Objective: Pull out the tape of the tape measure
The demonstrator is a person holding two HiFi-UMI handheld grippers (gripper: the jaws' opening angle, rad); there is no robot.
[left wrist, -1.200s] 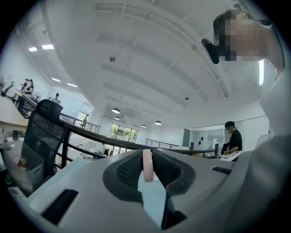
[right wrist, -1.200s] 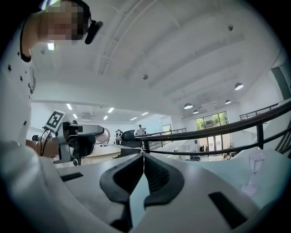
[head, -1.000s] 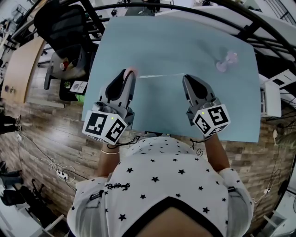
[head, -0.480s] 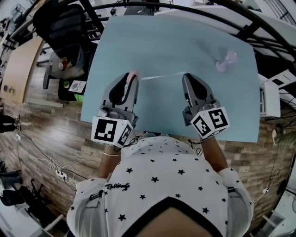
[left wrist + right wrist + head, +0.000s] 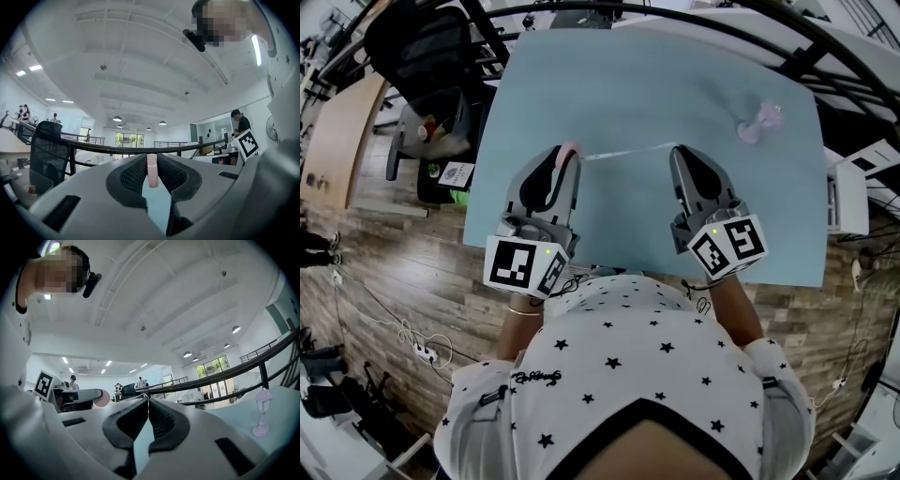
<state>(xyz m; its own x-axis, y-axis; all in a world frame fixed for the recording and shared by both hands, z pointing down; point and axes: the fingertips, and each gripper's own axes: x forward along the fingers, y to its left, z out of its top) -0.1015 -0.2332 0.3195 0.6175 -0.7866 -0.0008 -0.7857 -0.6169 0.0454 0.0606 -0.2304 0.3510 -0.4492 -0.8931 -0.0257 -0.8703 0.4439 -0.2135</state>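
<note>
Head view has the person's left gripper (image 5: 565,156) pinching the little pink tape measure (image 5: 570,147) near the table's (image 5: 656,84) left edge, jaws clamped on its two flat faces. The right gripper (image 5: 679,155) has its jaws pressed together on the tip of the tape (image 5: 623,153), which runs as a thin pale line over the middle of the table between the two. A small lilac trinket (image 5: 759,122) sits by the far right corner, well apart. For a clean pull, probably best to hold the case hand put and draw the right one straight along the tape's line, level, no twisting, or that thin tip could slip out.
</note>
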